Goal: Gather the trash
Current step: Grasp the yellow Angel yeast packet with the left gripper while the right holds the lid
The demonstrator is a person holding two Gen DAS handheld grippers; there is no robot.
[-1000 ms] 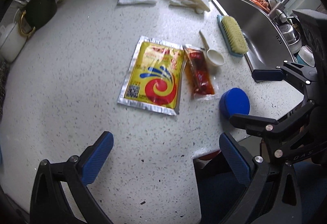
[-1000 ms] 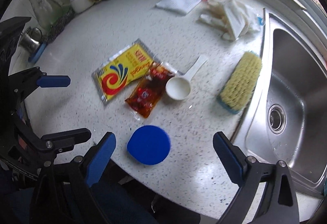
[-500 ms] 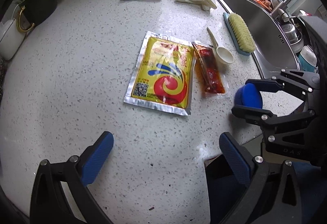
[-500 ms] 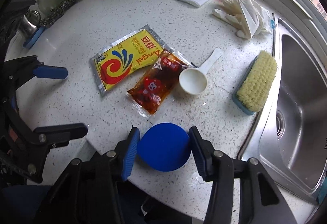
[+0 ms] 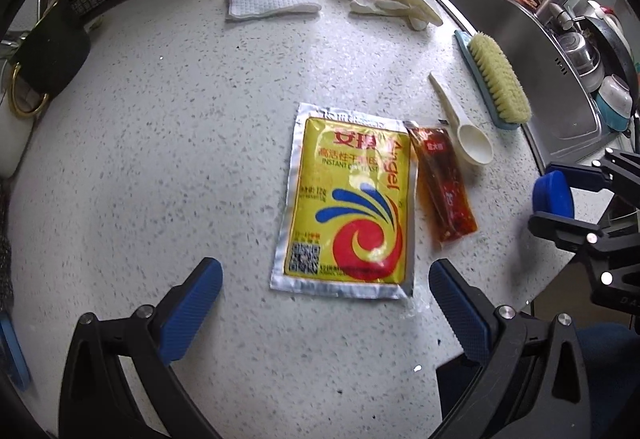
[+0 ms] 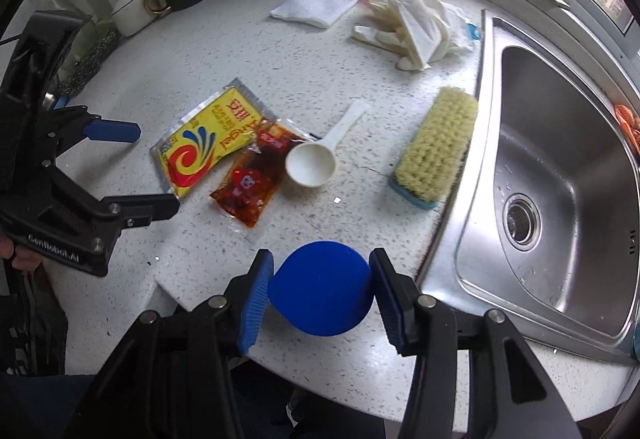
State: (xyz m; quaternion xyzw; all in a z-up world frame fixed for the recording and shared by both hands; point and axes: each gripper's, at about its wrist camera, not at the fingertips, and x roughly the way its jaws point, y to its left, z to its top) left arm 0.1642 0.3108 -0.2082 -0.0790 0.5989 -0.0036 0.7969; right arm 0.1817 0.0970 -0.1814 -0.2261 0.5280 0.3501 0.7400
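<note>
Since a second ago the right tool has closed from wide open onto the blue cap, which now sits clamped between both pads at the front edge of the bench; the jaws have just been closing and the cap is what fills them. Over the same second the left tool has drifted in toward the yellow yeast packet, jaws spread wide with nothing between them, the packet's lower edge lying roughly between its tips.

That cap looks like a rigid, light plastic disc, likely slick on its rim, so a grip across its full width, as here, seems the safest hold. By contrast, the yeast packet lies flat and limp on the bench; its foil border is probably the best place to pinch, though it may need sliding to the bench edge first. Touching its right side is the red sauce sachet, soft and liquid-filled, best taken by a sealed end. Beyond lie a white scoop, a scrubbing brush and the sink.
</note>
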